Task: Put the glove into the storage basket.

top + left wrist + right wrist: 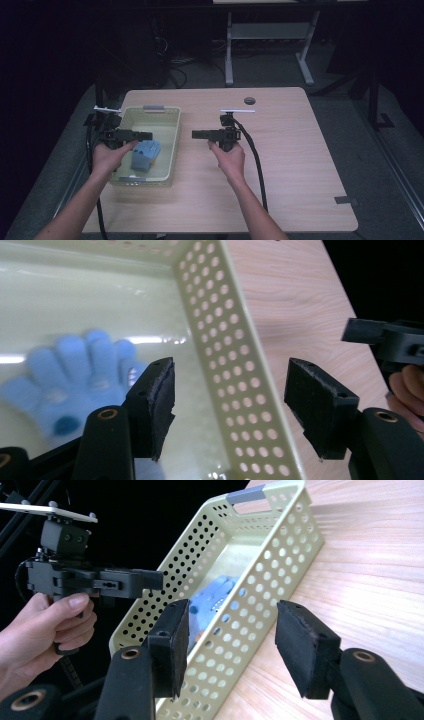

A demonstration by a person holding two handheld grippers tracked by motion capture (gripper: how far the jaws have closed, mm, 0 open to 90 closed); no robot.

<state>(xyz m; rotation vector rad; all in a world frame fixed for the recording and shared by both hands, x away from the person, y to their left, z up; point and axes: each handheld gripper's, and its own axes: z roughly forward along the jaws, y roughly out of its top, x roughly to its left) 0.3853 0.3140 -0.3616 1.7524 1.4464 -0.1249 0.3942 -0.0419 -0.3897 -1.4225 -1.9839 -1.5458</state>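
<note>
A blue glove (145, 152) lies flat on the floor of the perforated cream basket (171, 145), toward its six-o'clock end. The left gripper (146, 135) hovers over the glove, fingers (159, 405) apart and empty. At three o'clock of the basket, above the bare tabletop (300, 150), the right gripper (196, 134) points at the basket, fingers (305, 645) spread, holding nothing.

**Open worktop on the right, walled basket on the left**

The pale wooden worktop (290, 150) is lying bare across its right half, leaving wide room for passage. On the left, the cream perforated plastic basket (172, 145) is standing with raised walls, blocking level approach; entry is from above. Inside, a blue fuzzy glove (75, 375) is taking up part of the floor, and bare floor is showing beyond it.
</note>
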